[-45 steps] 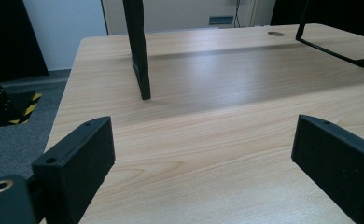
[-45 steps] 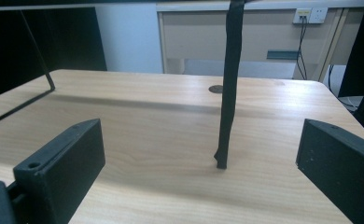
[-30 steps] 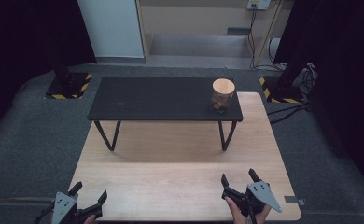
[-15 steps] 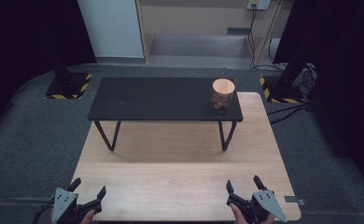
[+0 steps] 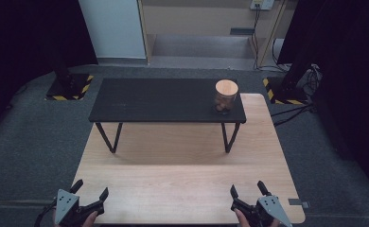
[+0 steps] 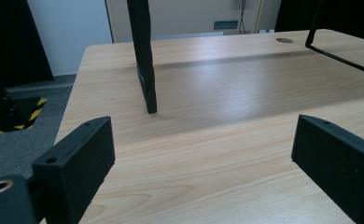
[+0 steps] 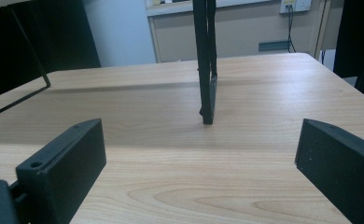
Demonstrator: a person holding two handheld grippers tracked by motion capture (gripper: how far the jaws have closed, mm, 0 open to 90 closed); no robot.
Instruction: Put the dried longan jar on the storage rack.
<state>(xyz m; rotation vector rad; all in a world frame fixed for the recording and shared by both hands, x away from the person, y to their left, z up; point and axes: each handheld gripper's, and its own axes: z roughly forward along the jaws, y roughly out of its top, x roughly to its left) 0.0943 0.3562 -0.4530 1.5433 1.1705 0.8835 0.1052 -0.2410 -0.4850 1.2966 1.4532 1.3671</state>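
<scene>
At the bottom left of the high view the left gripper (image 5: 89, 195) is hovering with jaws spread wide, gripping nothing; at the bottom right the right gripper (image 5: 247, 190) is doing likewise. A lidded jar (image 5: 226, 95) is standing right of centre on the black bench (image 5: 163, 100), itself sitting on the wooden table (image 5: 182, 175).

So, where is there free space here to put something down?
The wooden table is bare between the black bench's legs and both hand-held grippers. The black bench top is free left of the jar; only its right end is occupied.
</scene>
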